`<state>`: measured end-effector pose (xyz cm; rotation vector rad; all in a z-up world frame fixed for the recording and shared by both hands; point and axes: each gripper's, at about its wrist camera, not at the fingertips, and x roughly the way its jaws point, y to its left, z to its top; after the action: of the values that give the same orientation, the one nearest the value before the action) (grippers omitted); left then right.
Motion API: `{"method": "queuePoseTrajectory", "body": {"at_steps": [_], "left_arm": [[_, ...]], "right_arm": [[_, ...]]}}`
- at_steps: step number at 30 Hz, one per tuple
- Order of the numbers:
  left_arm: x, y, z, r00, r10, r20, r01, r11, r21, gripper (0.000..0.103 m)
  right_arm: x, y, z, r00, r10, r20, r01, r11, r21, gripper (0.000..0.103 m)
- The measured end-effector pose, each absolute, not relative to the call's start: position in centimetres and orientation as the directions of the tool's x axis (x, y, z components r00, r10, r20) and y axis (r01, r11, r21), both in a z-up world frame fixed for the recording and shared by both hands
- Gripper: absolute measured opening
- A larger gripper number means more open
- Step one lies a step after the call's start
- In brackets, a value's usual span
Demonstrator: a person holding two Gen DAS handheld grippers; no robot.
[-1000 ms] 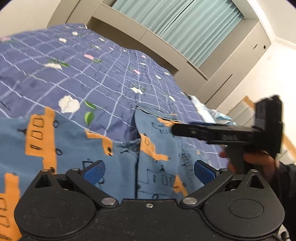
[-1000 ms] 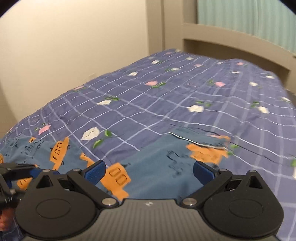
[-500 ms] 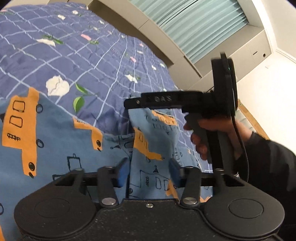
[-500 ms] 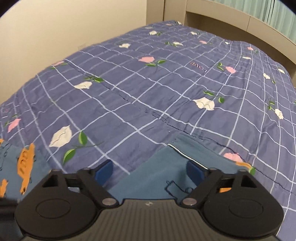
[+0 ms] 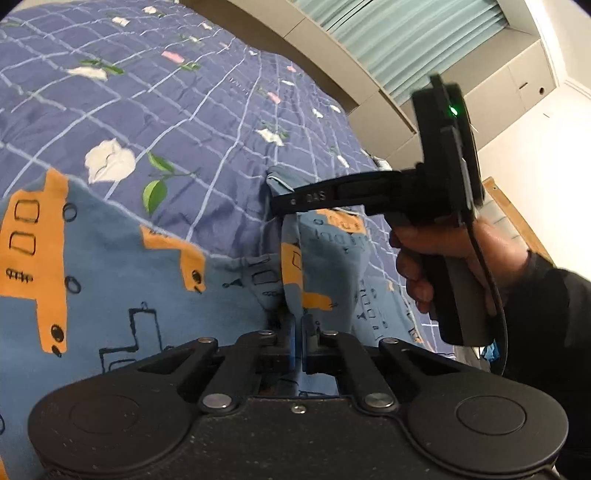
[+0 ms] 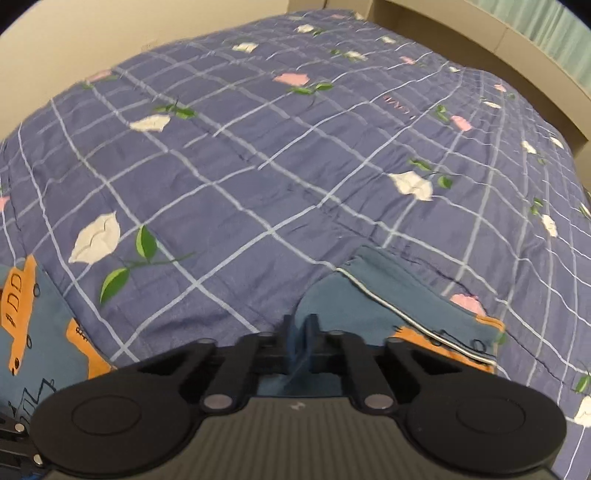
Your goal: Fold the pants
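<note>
Bedspread [image 6: 258, 177]: purple-blue w/ pale grid lines, white and pink flower print, green leaves; covers the whole bed, lightly creased. Small pink lettering on it at far right, illegible. Wall [image 6: 110, 33]: plain cream, behind bed at far left. Headboard [image 6: 461, 33]: beige, runs along far right edge of bed. Curtain [image 5: 399, 40]: pale teal, pleated, above headboard. Cabinet [image 5: 517, 85]: beige panels, right of curtain. Wooden frame [image 5: 517, 214]: light brown, at right; item type unclear.

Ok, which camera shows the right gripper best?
The left wrist view: the whole right gripper shows side-on, hand included, pinching the pants. The right wrist view shows only its fingers shut on fabric.
</note>
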<state>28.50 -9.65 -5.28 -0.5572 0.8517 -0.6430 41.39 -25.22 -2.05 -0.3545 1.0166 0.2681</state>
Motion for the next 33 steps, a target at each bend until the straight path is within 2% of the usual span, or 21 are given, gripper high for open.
{"method": "queuePoseTrajectory", "body": {"at_steps": [6,12,16,27,31,33], "left_arm": [[27.3,-10.8,-1.9,0.527,-0.709,-0.468,0.402,0.693,-0.598,0.001],[24.7,-13.6,1.9,0.528,-0.696,-0.487,0.543,0.717,-0.437,0.001],[22.5,-15.3,2.6,0.493,-0.701,-0.516,0.619,0.699,-0.357,0.001],[20.2,-18.5,-1.2,0.424,-0.626,-0.654,0.674,0.701,-0.234,0.001],[19.9,-18.9,-1.8,0.424,-0.602,-0.677,0.666,0.713,-0.217,0.001],[19.7,-18.9,-2.0,0.425,-0.594,-0.683,0.664,0.717,-0.21,0.001]], "right_arm": [[37.9,-29.7,2.0,0.629,0.12,-0.768,-0.289,0.953,-0.089,0.003],[31.5,-35.9,6.2,0.741,0.138,-0.657,-0.177,0.984,0.007,0.003],[26.3,-39.8,7.0,0.784,0.133,-0.607,-0.097,0.991,0.091,0.003],[18.1,-45.5,-0.2,0.769,0.143,-0.623,0.069,0.951,0.302,0.004],[16.8,-47.1,-2.2,0.763,0.157,-0.627,0.099,0.931,0.352,0.012],[16.3,-47.9,-2.6,0.768,0.167,-0.619,0.106,0.919,0.38,0.02]]}}
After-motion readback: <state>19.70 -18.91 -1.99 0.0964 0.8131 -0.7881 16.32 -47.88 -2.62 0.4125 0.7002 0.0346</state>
